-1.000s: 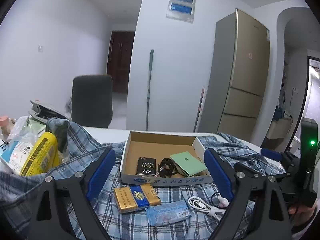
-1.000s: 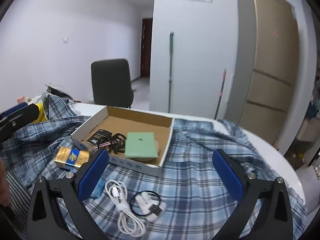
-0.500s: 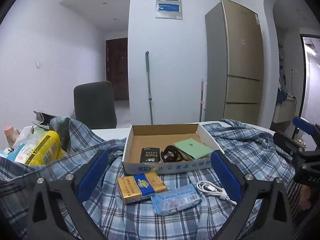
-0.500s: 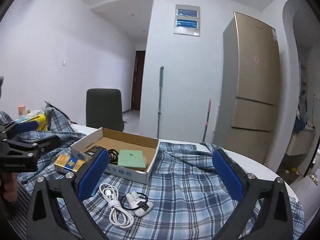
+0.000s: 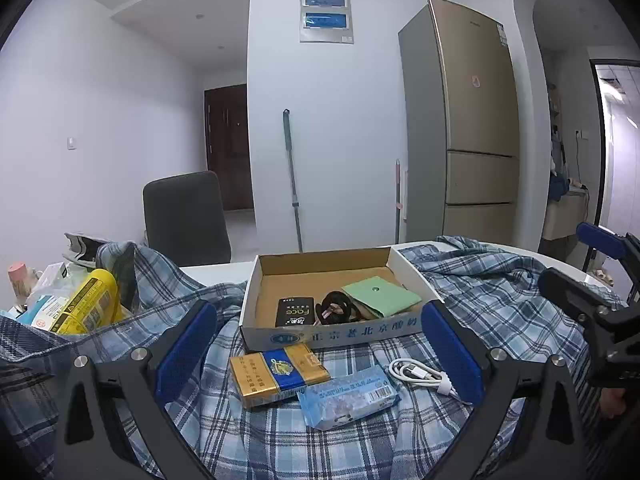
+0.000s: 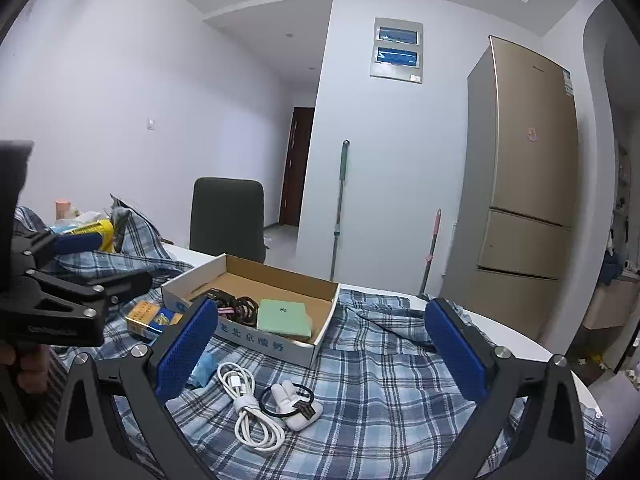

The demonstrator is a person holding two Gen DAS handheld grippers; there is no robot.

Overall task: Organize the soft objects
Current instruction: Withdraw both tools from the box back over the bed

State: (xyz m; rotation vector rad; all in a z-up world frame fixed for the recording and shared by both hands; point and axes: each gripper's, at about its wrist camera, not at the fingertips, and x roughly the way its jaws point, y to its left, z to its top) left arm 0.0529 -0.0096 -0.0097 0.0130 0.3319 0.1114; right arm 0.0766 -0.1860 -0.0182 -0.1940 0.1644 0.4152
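Observation:
A blue plaid shirt (image 5: pixel 492 304) lies spread over the white table (image 5: pixel 212 271). On it stands a shallow cardboard box (image 5: pixel 320 268) holding a green pouch (image 5: pixel 380 299), a black pack (image 5: pixel 295 312) and dark hair ties (image 5: pixel 335 307). In front of the box lie a gold-and-blue pack (image 5: pixel 276 374), a blue tissue pack (image 5: pixel 352 396) and a white cable (image 5: pixel 416 373). My left gripper (image 5: pixel 320 354) hovers open over these, holding nothing. My right gripper (image 6: pixel 320 350) is open and holds nothing, above the cable (image 6: pixel 246 404) and white earbuds ringed by a black hair tie (image 6: pixel 292 400).
A yellow packet (image 5: pixel 90 302) and other clutter sit at the table's left end. A dark chair (image 5: pixel 186 220) stands behind the table. A mop (image 5: pixel 292 176) leans on the wall beside a tall fridge (image 5: pixel 472 120). The table's round edge (image 6: pixel 504 330) shows at the right.
Both cameras tilted up and levelled out, so the box and loose items sit lower and smaller in view. The left jaws spread slightly wider. Each gripper shifted outward in the other's view.

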